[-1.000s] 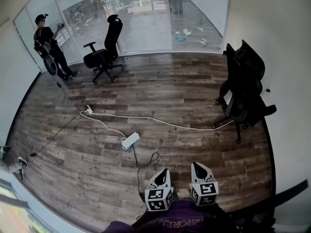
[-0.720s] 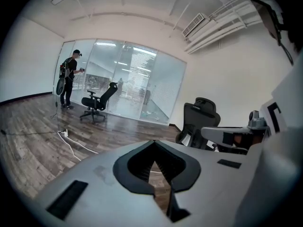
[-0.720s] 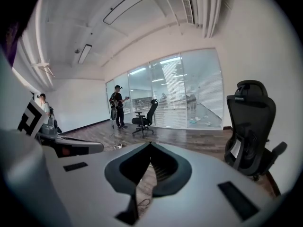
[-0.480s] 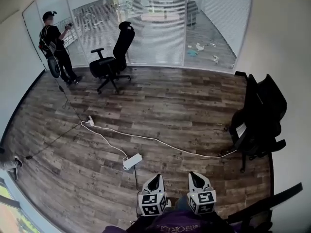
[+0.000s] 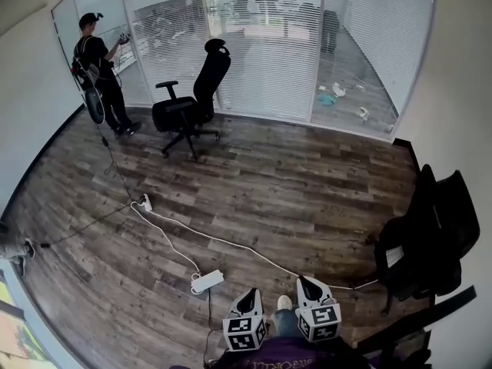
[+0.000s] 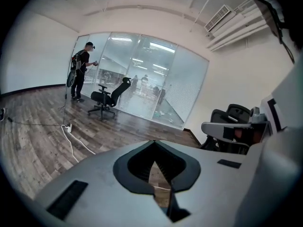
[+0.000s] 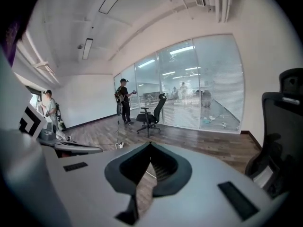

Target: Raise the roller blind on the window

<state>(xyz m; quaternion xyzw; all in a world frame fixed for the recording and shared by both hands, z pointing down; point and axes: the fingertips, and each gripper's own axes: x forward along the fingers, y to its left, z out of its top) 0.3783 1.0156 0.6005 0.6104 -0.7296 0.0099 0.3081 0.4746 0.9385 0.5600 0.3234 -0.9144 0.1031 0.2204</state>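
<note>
The head view looks from high up, steeply down over the floor (image 5: 307, 198) toward the glass wall (image 5: 261, 44). The left tongs (image 5: 255, 291) and right tongs (image 5: 305, 281) sit close under it at the bottom edge. Each tongs view sits just behind its own jaws and looks nearly level across the room at that same wall. All three views share the chair (image 5: 192, 102) before the glass and the person (image 5: 98, 71) at its left end.
</note>
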